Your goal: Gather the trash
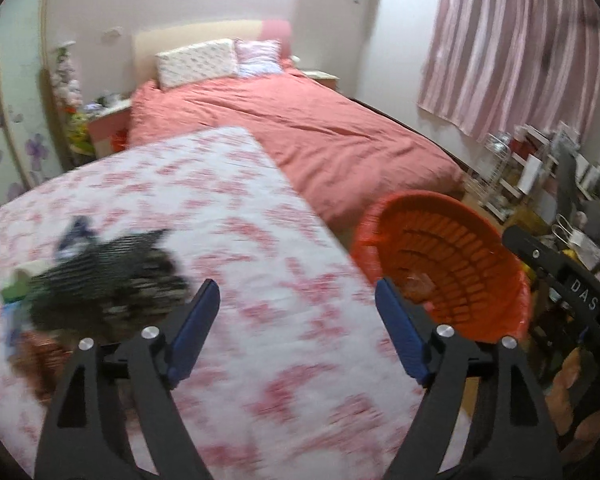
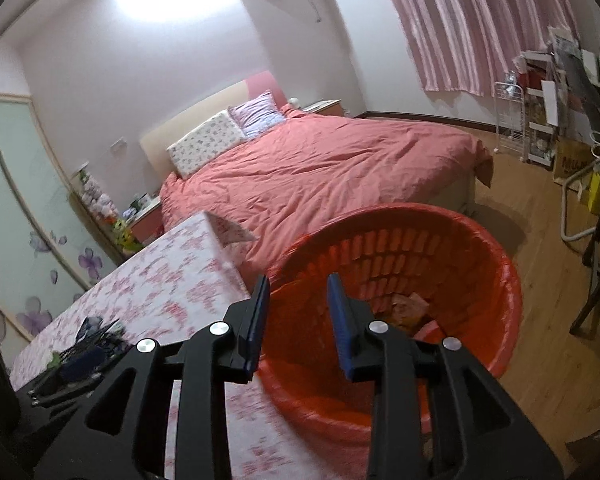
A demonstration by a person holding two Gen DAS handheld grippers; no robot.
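The left gripper (image 1: 296, 296), a black two-finger tool with blue pads, has its jaws spread wide with nothing between them. It hangs over a table covered in a white cloth with a pink floral print (image 1: 228, 200). Ahead and to the left of its left finger lies a blurred heap of trash (image 1: 112, 280): a dark, crumpled, striped wrapper on top, with green, blue and brownish scraps at its near and left edges; the blur hides what each piece is. Just beyond its right finger, off the table's edge, stands a round orange plastic basket with a slatted wall, lined with an orange bag (image 1: 460, 240). A pale crumpled scrap lies inside it, close to the right fingertip.

The right gripper (image 2: 298, 312), of the same black and blue build, has its jaws partly apart and holds nothing. It hovers over the near rim of the orange basket (image 2: 480, 236), its left finger over the spot where the table's edge (image 2: 172, 280) meets the basket. Below and ahead of its right finger, on the basket's bottom, lie a few crumpled pale and yellowish wrappers (image 2: 410, 308). To its far left on the table sits the dark trash heap (image 2: 92, 340).

Beyond both grippers stretches a bed with a salmon-pink cover (image 2: 320, 168), and pink striped curtains (image 2: 480, 20) hang to the upper right.
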